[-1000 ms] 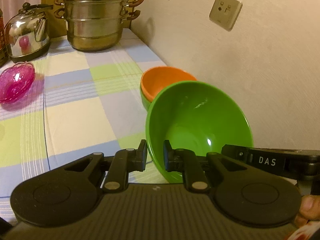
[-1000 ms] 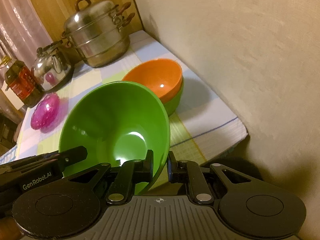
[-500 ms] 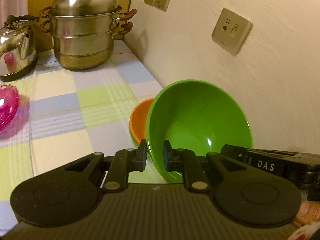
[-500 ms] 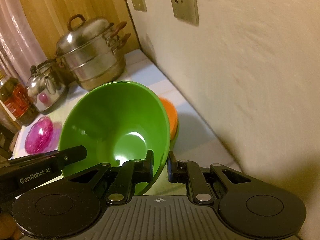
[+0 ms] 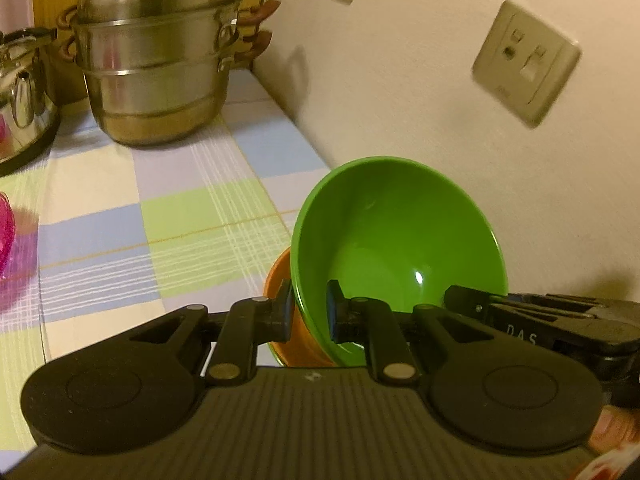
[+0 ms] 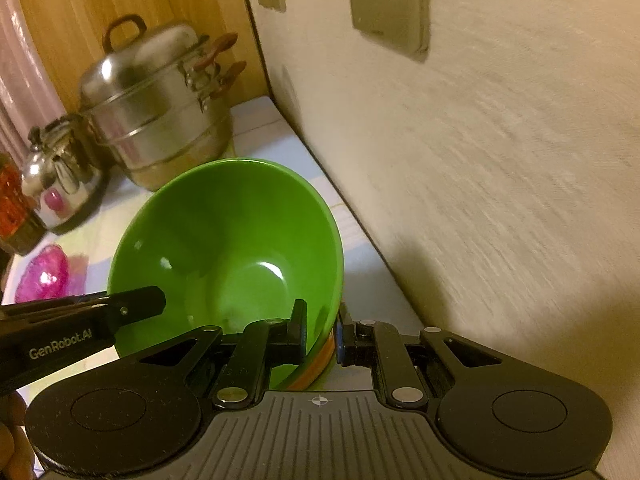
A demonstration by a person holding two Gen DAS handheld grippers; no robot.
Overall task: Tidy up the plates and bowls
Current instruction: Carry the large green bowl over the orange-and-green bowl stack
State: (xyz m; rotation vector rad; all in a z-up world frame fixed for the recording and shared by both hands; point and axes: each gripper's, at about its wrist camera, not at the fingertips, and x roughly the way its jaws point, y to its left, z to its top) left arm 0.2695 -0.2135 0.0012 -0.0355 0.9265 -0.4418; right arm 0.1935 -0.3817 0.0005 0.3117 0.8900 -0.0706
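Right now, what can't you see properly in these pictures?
- Orange bowl: both views, mostly hidden by the green bowl; whether they touch is unclear.
- Kettle: left view, cut by the edge.
- Pink dish: left view, cut by the edge.
- Red-labelled bottle: right view, blurred, cut by the edge.
- Left claw and right claw: contact with the rim is hard to see.

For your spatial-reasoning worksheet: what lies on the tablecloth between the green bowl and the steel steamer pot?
Nothing: in the left wrist view only bare checked tablecloth stretches between the green bowl and the steamer pot.
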